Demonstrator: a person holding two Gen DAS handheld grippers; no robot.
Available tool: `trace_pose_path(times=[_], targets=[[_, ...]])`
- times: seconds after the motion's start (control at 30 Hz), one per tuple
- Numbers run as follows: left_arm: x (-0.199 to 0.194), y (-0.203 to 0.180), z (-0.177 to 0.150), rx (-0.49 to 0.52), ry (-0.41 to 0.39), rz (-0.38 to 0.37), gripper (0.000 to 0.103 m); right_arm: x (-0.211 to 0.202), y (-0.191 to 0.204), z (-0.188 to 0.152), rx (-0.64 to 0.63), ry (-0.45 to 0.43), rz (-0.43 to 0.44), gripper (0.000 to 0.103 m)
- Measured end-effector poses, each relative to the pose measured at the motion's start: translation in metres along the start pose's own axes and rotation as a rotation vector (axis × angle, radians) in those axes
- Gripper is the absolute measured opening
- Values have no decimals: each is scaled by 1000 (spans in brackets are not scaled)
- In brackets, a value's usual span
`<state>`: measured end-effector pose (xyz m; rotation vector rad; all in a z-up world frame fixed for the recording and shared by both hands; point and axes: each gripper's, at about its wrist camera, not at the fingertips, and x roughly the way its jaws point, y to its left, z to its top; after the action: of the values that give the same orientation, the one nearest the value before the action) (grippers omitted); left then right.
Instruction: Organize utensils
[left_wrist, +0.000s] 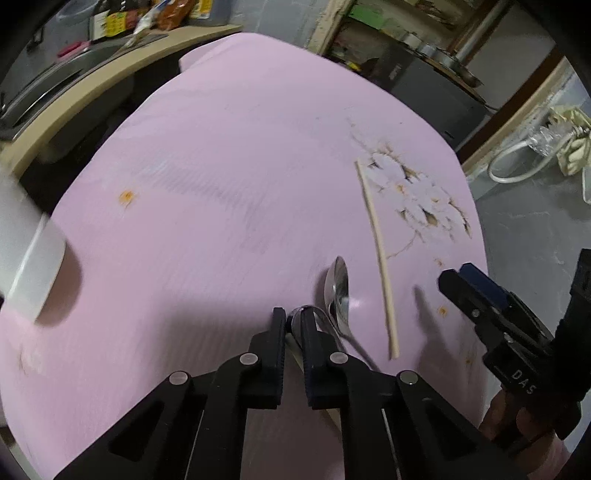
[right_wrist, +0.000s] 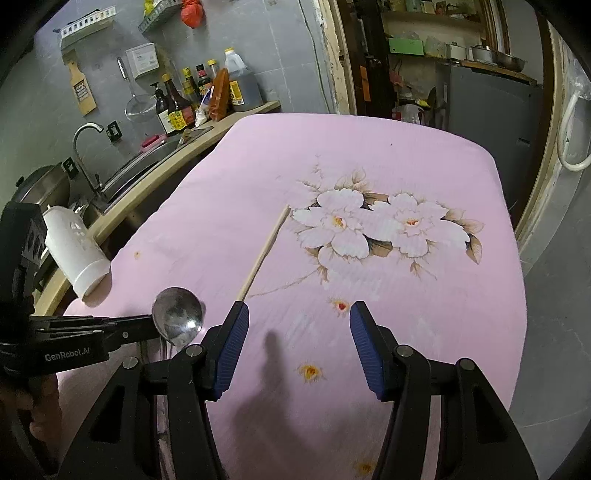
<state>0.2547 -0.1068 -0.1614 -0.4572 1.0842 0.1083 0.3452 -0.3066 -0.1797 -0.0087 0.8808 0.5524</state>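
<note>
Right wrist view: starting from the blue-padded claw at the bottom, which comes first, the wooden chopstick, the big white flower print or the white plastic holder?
From the right claw:
1. Thin wooden chopstick, its near tip just beyond the left blue pad.
2. Large white flower print, ahead, slightly right.
3. Tipped white plastic holder, far left at the cloth's edge.

Order of 2 and 3 is close.

"GenRobot.AI" in pale letters along the side of the left gripper (right_wrist: 149, 326), "DAS" on the black body of the right gripper (left_wrist: 452, 286), sauce bottles (right_wrist: 177, 107) behind the left gripper have labels, way too small to read
</note>
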Motion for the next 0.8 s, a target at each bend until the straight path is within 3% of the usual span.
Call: trace_pose_path(times=[0.23, 0.4, 0.6, 0.8], targets=[[-2, 1, 25, 44, 8, -26, 8, 25, -9, 17, 26, 34, 17, 52], [-4, 10, 32, 24, 47, -125, 8, 46, -6, 29, 28, 68, 56, 52], [-10, 8, 33, 55, 67, -156, 7, 76, 8, 50, -5, 122, 88, 37], [-19, 3, 37, 73, 63, -150, 7, 104, 21, 69, -13, 173, 96, 33]])
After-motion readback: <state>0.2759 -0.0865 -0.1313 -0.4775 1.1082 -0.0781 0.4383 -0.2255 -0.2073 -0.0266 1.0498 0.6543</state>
